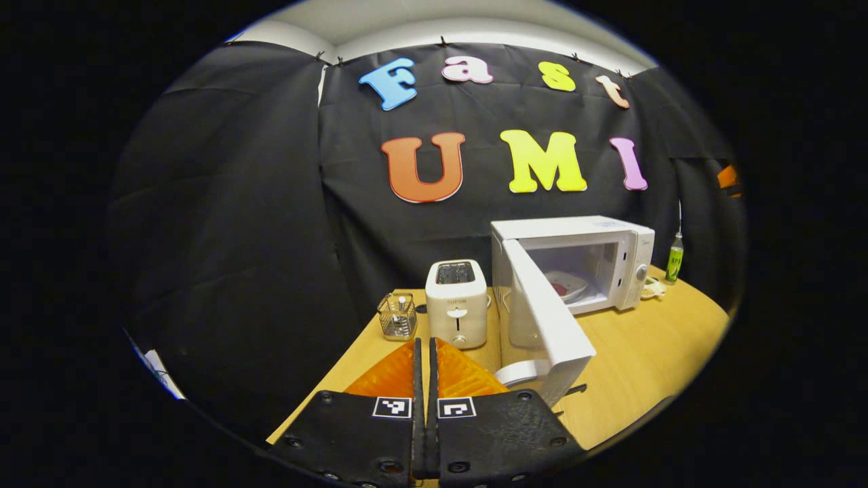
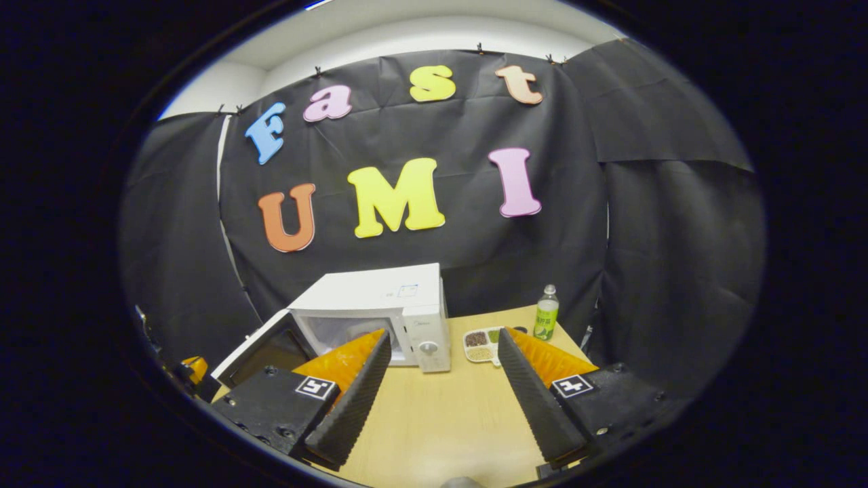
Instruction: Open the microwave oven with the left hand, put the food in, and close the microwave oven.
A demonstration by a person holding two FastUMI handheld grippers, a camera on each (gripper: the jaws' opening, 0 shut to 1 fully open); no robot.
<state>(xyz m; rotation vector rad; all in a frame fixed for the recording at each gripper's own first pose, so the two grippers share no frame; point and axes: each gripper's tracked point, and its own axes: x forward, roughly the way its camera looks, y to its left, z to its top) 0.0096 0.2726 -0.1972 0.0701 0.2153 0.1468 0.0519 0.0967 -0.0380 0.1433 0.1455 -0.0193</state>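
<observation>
The microwave (image 1: pixel 597 264) door (image 1: pixel 549 318) is standing open, food (image 1: pixel 566 286) sitting inside; left gripper (image 1: pixel 426 359) fingers are pressing together empty, ready to push; right gripper (image 2: pixel 441 386) fingers are spreading wide.

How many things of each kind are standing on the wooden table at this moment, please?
Microwave oven, door open: 1
Toaster: 1
Wire basket: 1
Green bottle: 1
Compartment tray of dry foods: 1
Plate inside the microwave oven: 1
Total: 6
</observation>
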